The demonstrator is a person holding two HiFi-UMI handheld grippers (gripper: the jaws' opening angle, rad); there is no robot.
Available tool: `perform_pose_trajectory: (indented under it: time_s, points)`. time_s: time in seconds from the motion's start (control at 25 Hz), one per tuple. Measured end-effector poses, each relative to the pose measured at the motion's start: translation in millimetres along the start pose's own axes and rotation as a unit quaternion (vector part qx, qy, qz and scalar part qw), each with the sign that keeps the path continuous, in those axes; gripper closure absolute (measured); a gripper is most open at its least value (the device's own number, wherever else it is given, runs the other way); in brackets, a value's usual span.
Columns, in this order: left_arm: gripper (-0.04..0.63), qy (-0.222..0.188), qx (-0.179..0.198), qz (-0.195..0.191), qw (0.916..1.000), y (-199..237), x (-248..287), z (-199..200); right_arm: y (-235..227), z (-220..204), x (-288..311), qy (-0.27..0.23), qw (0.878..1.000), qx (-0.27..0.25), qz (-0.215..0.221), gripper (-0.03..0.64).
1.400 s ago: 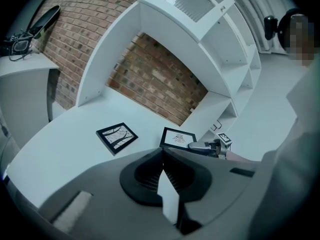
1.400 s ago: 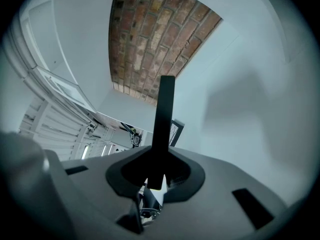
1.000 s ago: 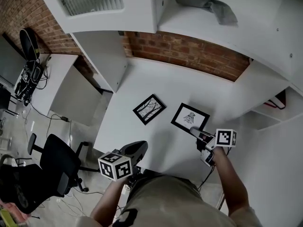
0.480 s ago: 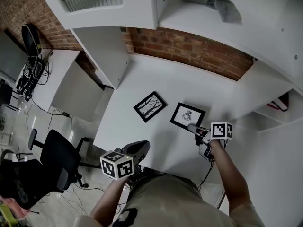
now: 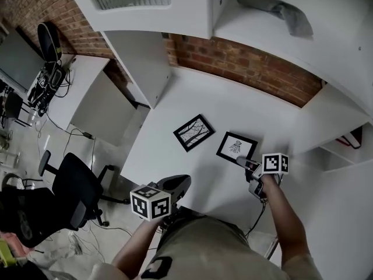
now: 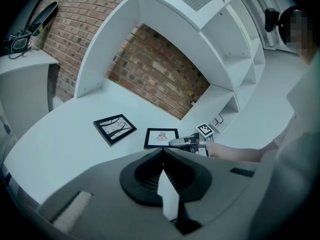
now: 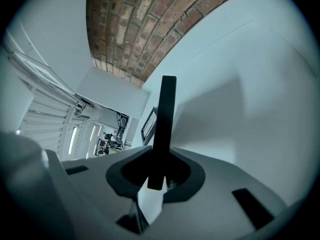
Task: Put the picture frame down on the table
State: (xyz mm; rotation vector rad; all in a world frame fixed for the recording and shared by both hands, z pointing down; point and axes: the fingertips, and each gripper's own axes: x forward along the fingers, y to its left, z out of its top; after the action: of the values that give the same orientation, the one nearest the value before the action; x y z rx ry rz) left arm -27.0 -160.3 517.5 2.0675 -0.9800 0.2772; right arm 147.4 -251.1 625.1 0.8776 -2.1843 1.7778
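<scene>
White table point(image 5: 192, 95), shut in at back by brick wall point(image 5: 245, 69), at left by white panel point(image 5: 140, 63), at right by shelf unit point(image 5: 341, 112). Front edge just ahead of the body, left front corner open toward floor and chair point(image 5: 76, 191). Plenty of bare top behind and left of both pictures; less room on the right, toward the shelf side.

Frame point(image 5: 236, 147) at right-front part of table, near its front edge. Black border, white mat, small dark drawing in the middle, roughly square, turned slightly off the table edge. Low and about flat in head view; cannot tell whether resting on the top or just above. Edge-on in right gripper view, a thin black bar sticking up out of the jaws. Second frame point(image 5: 193, 132) just left of it, apart, flat on table, black border, branch-like drawing, more rotated.

Right gripper point(image 5: 239, 161) at frame's near right corner, jaws narrow, clamped on the frame's edge, pads on both faces. Left gripper point(image 6: 162, 159) low at front edge of table, well clear of both frames, jaws fully together, nothing between.
</scene>
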Motion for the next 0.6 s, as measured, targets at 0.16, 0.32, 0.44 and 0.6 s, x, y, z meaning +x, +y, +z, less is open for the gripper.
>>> perform_pose_trajectory:
  time_s: [0.16, 0.32, 0.44, 0.6]
  points:
    - [0.592, 0.001, 0.001, 0.002, 1.0000, 1, -3, -2, -4, 0, 2, 0.000, 1.000, 0.002, 0.000, 0.572]
    - [0.592, 0.000, -0.001, 0.004, 1.0000, 3, -5, -5, -11, 1, 5, 0.005, 1.000, -0.005, -0.008, 0.572]
    - [0.592, 0.003, 0.000, 0.005, 1.0000, 2, -6, -6, -19, 1, 4, 0.008, 1.000, -0.012, -0.025, 0.566]
    - [0.592, 0.005, 0.005, 0.006, 1.0000, 1, -6, -7, -30, 5, 3, 0.001, 0.998, -0.030, -0.057, 0.544]
